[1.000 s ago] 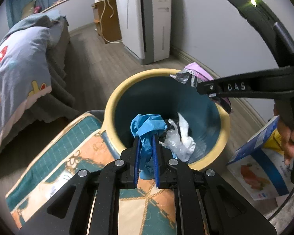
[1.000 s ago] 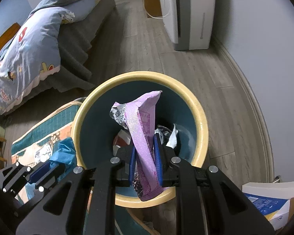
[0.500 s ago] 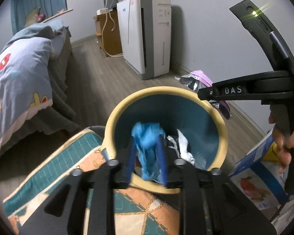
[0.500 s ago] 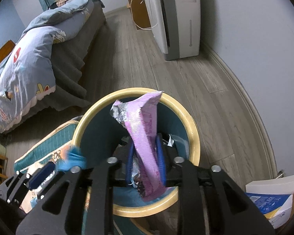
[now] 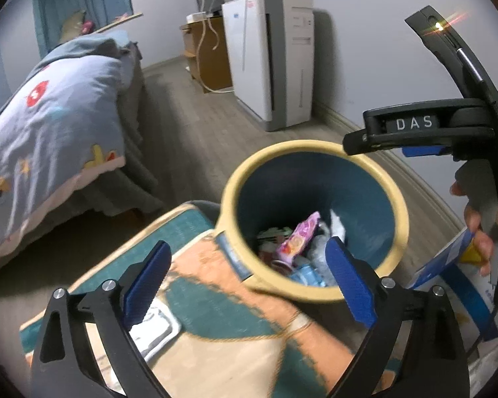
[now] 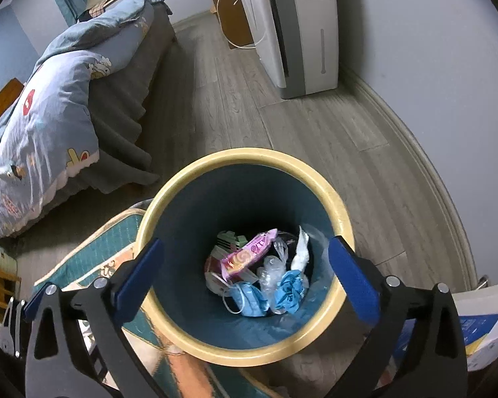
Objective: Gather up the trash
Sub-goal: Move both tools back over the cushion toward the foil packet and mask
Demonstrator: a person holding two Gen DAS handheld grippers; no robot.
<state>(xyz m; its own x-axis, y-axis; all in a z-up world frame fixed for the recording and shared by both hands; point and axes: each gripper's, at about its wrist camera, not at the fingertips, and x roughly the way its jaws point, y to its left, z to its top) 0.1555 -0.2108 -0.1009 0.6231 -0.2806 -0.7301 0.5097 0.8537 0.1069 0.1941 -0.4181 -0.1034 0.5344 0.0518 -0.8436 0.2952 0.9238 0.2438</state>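
A round bin with a cream rim (image 6: 343, 222) (image 5: 400, 205) and dark blue inside stands on the floor. Inside lie a purple snack wrapper (image 6: 249, 252) (image 5: 298, 238), a crumpled blue glove (image 6: 290, 290), a blue face mask (image 6: 249, 298) and clear plastic (image 6: 270, 270). My left gripper (image 5: 249, 278) is open and empty above the bin's near left edge. My right gripper (image 6: 247, 277) is open and empty right over the bin's mouth. The right gripper's body also shows in the left wrist view (image 5: 415, 126).
A teal and orange patterned rug (image 5: 215, 331) lies left of the bin. A bed with a blue quilt (image 6: 49, 106) is at the left. A white appliance (image 6: 302, 26) stands by the wall. A blue and white box (image 6: 481, 331) sits right of the bin.
Both grippers opened. The blue glove dropped from the left gripper and the purple wrapper from the right gripper into the bin. Both grippers rose and drew back a little.
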